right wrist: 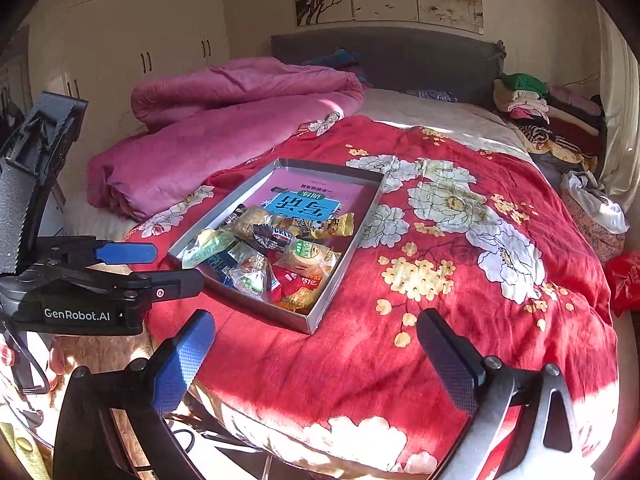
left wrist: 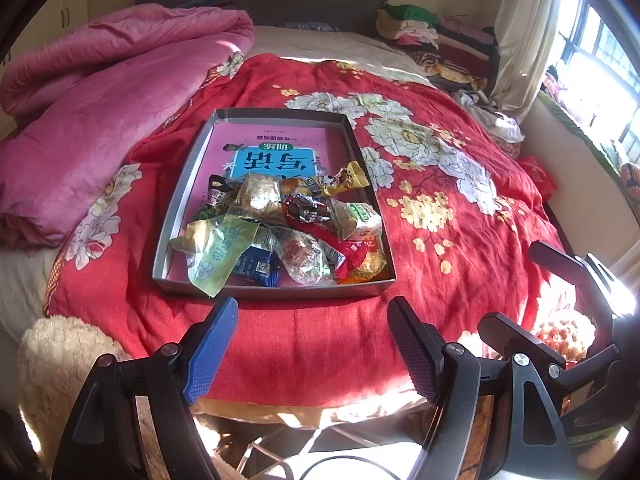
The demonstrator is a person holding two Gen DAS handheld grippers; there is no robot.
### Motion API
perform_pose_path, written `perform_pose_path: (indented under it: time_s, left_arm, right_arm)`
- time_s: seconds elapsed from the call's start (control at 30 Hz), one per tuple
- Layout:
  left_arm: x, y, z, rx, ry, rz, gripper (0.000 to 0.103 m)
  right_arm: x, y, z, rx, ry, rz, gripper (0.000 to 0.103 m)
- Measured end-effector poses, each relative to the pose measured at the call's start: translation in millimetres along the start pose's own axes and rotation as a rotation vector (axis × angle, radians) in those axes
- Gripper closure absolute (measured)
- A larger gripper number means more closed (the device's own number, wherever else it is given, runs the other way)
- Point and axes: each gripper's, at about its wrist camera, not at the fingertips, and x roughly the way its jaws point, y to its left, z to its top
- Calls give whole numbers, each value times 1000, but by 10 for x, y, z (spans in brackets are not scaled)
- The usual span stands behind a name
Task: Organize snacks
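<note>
A heap of wrapped snacks [left wrist: 288, 232] in many colours lies in the near half of a shallow grey cardboard tray [left wrist: 176, 204], which sits on a red bedspread with large white and yellow flowers [left wrist: 440, 240]. Among them are a pale green transparent packet [left wrist: 216, 252] at the near left corner, a small dark blue packet [left wrist: 256, 266] beside it, a red packet [left wrist: 352, 254] toward the near right, and a yellow packet [left wrist: 348, 178] at the right wall. Under the snacks, a pink book with a blue title panel [left wrist: 272, 152] covers the floor of the tray; its far half is bare.

The left gripper [left wrist: 314, 352] is spread wide and holds nothing; it hangs over the bedspread just in front of the near wall of the tray. The right gripper [right wrist: 316, 364] is also released and empty, over the bedspread to the right of the tray.

A crumpled pink quilt [left wrist: 100, 120] lies on the left of the bed, and a pile of folded clothes [left wrist: 440, 40] is at the far right, near the grey headboard [right wrist: 400, 60].
</note>
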Motion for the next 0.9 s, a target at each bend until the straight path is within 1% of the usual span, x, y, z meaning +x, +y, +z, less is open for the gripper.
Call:
perform_pose_path:
  time_s: [0.23, 0.43, 0.9]
  left_arm:
    - [-7, -73, -45, 24, 4, -5, 24]
    - [-17, -57, -48, 16, 5, -16, 24]
    - [-69, -22, -61, 12, -8, -11, 24]
  right_arm:
    - [-3, -26, 7, 22, -8, 2, 1]
    - [-12, -12, 10, 20, -14, -3, 1]
    - [-51, 86, 19, -6, -16, 0, 1]
